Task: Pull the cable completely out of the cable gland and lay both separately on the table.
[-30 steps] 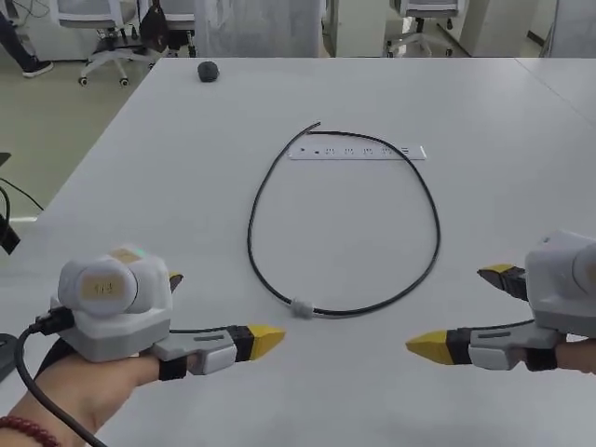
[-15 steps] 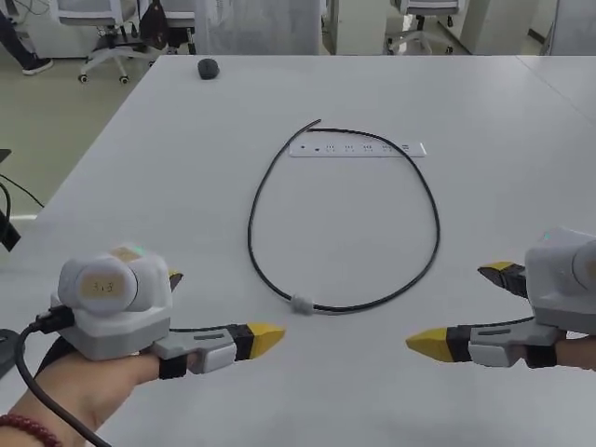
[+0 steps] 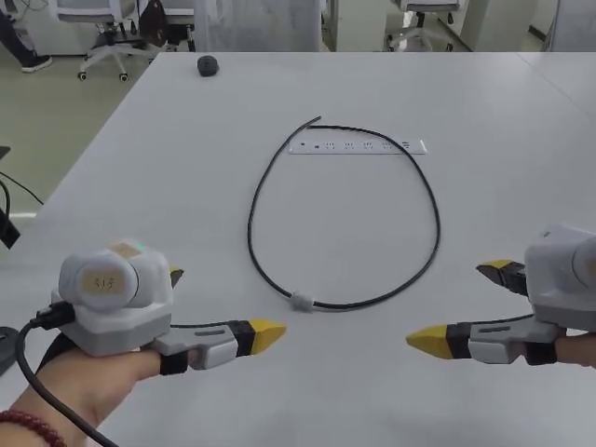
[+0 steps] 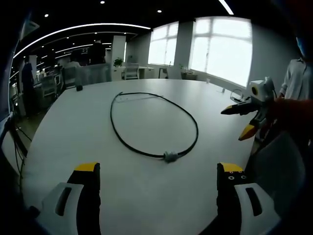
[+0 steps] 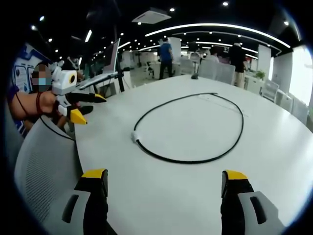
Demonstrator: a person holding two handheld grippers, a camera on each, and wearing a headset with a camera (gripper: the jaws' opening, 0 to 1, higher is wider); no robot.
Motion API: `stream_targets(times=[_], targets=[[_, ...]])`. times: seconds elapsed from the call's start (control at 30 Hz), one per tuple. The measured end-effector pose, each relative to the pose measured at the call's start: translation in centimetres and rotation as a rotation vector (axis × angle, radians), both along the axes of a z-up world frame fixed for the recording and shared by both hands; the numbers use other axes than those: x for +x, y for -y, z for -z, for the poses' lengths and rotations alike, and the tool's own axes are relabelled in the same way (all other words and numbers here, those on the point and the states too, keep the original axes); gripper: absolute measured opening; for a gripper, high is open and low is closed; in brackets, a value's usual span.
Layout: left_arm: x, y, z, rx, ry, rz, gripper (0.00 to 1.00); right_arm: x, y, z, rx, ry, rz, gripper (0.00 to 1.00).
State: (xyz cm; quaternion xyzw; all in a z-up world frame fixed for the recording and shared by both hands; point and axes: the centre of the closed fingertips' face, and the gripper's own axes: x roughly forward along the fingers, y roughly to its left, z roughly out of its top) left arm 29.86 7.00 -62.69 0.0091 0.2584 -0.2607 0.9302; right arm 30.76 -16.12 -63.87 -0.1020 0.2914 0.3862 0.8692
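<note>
White pwr strip point(image 3: 357, 147) on table point(image 3: 140, 177); dark mouse point(image 3: 207, 65) nr far edge; office chairs point(image 3: 93, 11) beyond

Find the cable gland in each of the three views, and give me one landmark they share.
Head view: cable gland low centre, at the near end of the black cable loop.
Left gripper view: cable gland just right of centre, above the jaws.
Right gripper view: cable gland left of centre.
Shared landmark: that cable loop, running away from the gland.
</note>
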Motion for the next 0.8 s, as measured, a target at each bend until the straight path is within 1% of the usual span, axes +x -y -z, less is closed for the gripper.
stream_targets(times=[0.2, 0.43, 0.67, 0.8], targets=[[0.0, 0.0, -0.2, 0.0, 0.008, -0.001, 1.0, 0.1, -0.3, -0.2, 0.002, 0.002, -0.01, 0.97], [-0.2, 0.2, -0.1, 0.003, 0.003, 0.008, 1.0, 0.4, -0.7, -0.2, -0.003, 0.002, -0.029, 0.97], [-0.2, 0.8, -0.3, 0.012, 0.015, 0.029, 1.0, 0.5, -1.2, -0.2, -0.015, 0.004, -0.056, 0.96], [-0.3, 1.0, -0.3, 0.011, 0.014, 0.039, 1.0, 0.7, -1.8, -0.3, -0.025, 0.005, -0.074, 0.95]])
